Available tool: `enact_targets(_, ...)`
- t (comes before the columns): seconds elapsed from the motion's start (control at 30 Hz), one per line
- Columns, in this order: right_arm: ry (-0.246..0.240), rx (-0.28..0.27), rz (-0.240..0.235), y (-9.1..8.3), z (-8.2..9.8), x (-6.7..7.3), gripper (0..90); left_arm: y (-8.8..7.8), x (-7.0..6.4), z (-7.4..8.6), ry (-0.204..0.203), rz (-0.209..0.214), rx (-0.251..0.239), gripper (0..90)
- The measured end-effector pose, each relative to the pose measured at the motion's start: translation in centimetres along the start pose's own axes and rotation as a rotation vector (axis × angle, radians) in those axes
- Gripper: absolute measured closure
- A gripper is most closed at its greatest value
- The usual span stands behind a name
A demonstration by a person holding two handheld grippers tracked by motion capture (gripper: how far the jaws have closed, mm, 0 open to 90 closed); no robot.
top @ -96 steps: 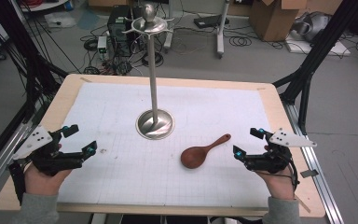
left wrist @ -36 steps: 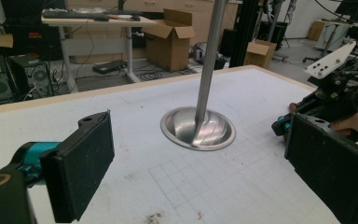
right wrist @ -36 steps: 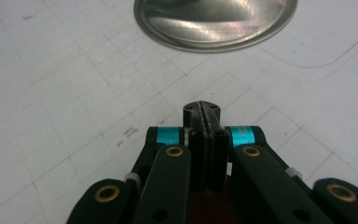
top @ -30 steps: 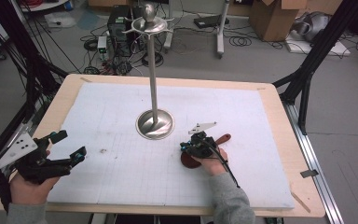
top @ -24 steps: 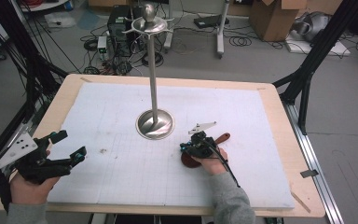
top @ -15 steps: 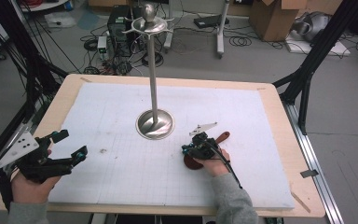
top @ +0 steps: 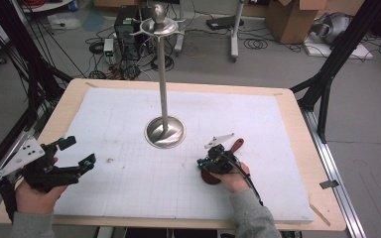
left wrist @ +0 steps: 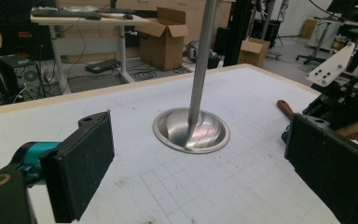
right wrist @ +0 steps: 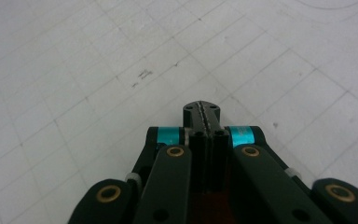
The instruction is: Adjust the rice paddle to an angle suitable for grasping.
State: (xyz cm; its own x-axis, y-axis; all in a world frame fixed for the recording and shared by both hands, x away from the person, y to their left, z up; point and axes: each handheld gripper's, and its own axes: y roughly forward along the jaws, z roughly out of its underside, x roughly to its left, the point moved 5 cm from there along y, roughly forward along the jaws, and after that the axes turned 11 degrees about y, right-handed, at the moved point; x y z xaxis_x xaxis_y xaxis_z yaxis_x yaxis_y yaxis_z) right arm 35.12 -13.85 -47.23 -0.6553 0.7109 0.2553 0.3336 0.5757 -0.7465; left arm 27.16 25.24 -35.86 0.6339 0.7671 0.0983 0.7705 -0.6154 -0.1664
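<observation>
Brown wooden spoon (top: 232,148), lying right of centre in the high view, is gripped at its bowl by the closed right gripper (top: 209,163); its handle points up-right. Left gripper (top: 77,153), wide open and empty, is held well apart.

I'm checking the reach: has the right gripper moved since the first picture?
Yes. The right gripper has moved left from the table's right edge toward the stand base and now sits over the wooden spoon, jaws shut.
</observation>
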Motion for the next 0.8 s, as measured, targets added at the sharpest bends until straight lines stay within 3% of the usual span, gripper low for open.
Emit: enact_targets(0.8, 0.002, 0.008, 0.000, -3.0, 3.3, -0.7, 90.0, 1.8, -0.5, -0.5, 0.002, 0.036, -0.006, 8.6)
